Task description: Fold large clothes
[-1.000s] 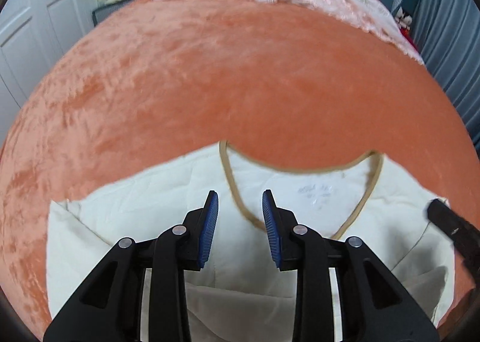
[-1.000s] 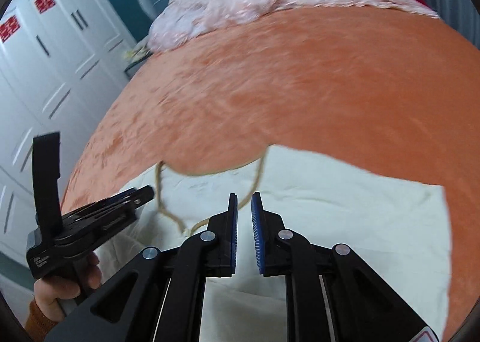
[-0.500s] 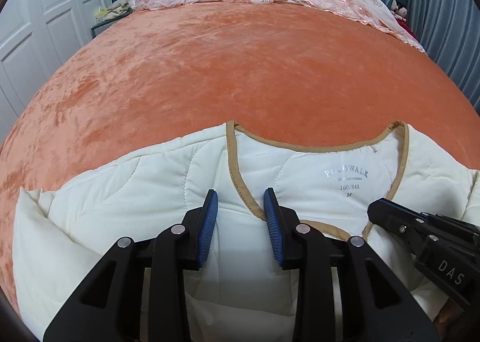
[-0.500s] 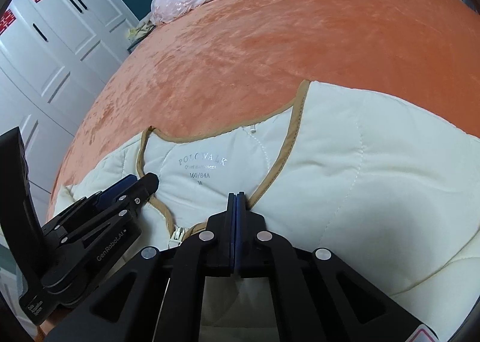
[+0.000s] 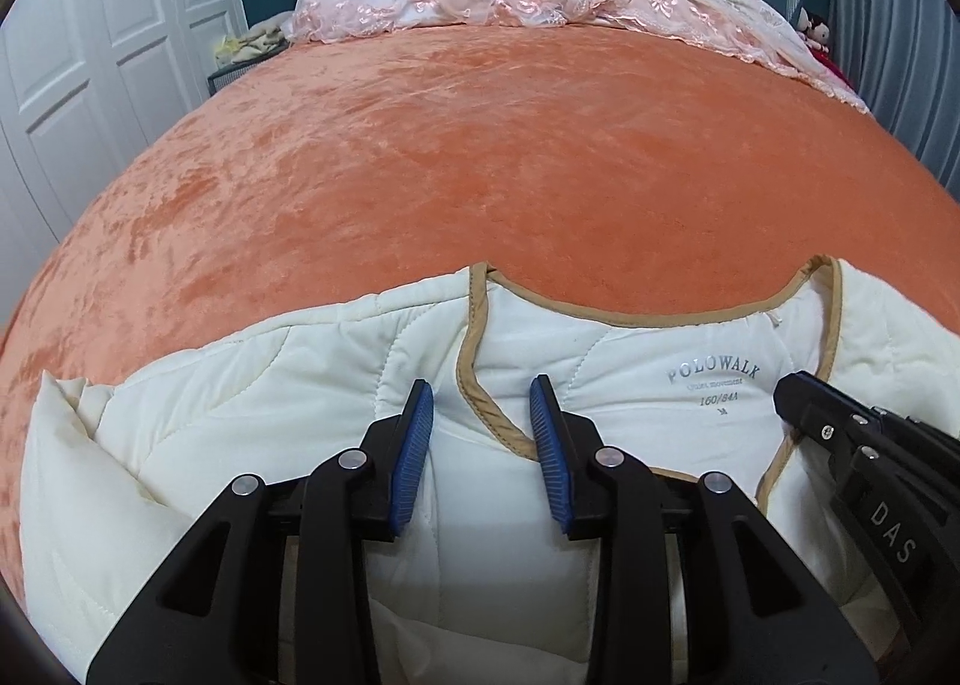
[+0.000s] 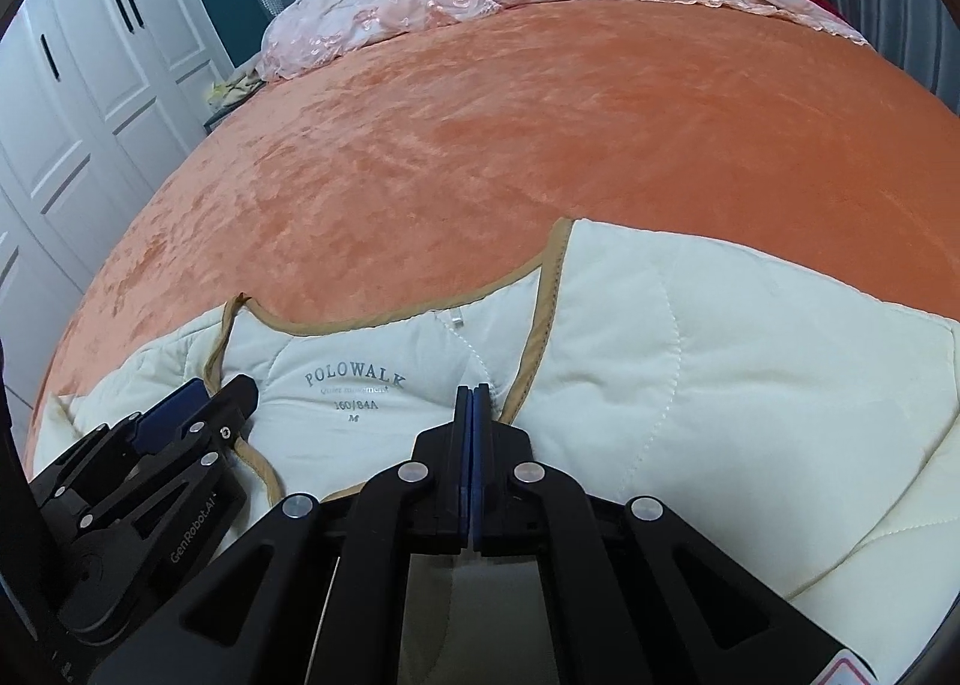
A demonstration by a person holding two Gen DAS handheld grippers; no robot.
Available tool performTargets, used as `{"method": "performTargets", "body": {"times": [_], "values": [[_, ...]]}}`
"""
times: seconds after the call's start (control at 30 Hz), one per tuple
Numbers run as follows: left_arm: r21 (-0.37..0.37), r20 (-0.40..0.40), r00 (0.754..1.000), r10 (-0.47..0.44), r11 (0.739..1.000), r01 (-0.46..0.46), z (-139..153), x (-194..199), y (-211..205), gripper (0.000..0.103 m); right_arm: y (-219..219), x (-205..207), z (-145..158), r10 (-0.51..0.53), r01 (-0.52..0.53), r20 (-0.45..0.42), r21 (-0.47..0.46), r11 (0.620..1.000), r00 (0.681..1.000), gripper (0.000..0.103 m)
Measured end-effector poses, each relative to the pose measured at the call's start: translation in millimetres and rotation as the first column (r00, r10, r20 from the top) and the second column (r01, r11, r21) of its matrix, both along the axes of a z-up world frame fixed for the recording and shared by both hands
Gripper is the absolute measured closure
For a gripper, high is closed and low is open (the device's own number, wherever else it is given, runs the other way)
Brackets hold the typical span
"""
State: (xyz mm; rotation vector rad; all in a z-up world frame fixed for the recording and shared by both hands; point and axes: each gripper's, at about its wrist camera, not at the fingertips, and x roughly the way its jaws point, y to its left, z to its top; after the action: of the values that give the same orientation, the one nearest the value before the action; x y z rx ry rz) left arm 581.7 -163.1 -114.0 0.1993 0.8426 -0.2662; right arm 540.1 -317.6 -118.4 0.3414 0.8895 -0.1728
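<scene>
Showing one cream jacket (image 5: 252, 433), two tongs: left tongs (image 5: 480, 403), right tongs (image 6: 472, 392)

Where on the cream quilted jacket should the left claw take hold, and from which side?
Best guess: the tan-bound neckline edge of the cream quilted jacket, approached from above and from the near side. That edge runs between the left claw pads, which stand apart, and the firm binding should give better purchase than puffy quilting. The right claw sits shut at the opposite neckline edge.
</scene>
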Motion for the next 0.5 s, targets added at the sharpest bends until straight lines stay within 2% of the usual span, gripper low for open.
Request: {"method": "performTargets", "body": {"times": [0.1,0.5], "values": [[0.033,0.022,1.0,0.001,0.999,-0.001,-1.5,-2.0,-4.4,0.071,0.8,-0.7,-0.9,0.002,-0.002,0.005,-0.017,1.0,1.0,0.103],[0.052,0.062,0.998,0.006,0.999,-0.01,-5.5,-5.0,-7.9,0.07,9.5,-2.8,-3.5,0.003,0.0,0.033,-0.082,0.997,0.999,0.103]]}}
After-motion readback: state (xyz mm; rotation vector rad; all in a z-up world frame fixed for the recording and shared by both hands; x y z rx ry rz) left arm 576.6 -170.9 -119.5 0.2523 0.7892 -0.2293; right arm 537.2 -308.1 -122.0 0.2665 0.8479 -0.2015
